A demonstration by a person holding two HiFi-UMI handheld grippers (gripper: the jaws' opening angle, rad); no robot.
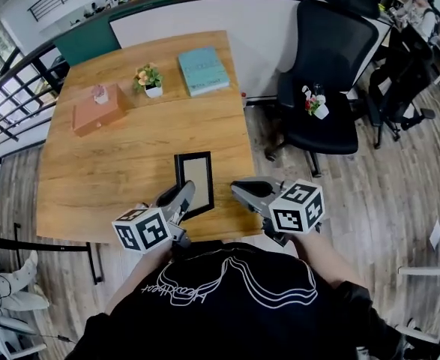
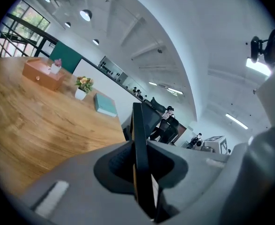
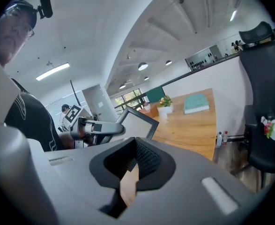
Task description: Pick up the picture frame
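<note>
The picture frame (image 1: 196, 172), black with a tan insert, is at the near edge of the wooden table (image 1: 122, 171). My left gripper (image 1: 185, 195) is shut on the frame's left side. In the left gripper view the frame (image 2: 138, 125) stands edge-on, clamped between the jaws. My right gripper (image 1: 239, 188) hovers just right of the frame, jaws together and holding nothing. From the right gripper view the frame (image 3: 138, 122) looks tilted up off the tabletop, with the left gripper (image 3: 100, 127) holding it.
Farther back on the table are a brown box (image 1: 97, 111) with a small pink plant, a potted flower (image 1: 149, 79) and a teal book (image 1: 202, 70). A black office chair (image 1: 328, 66) with a small plant (image 1: 315, 105) on its seat stands to the right. A railing (image 1: 10, 96) runs along the left.
</note>
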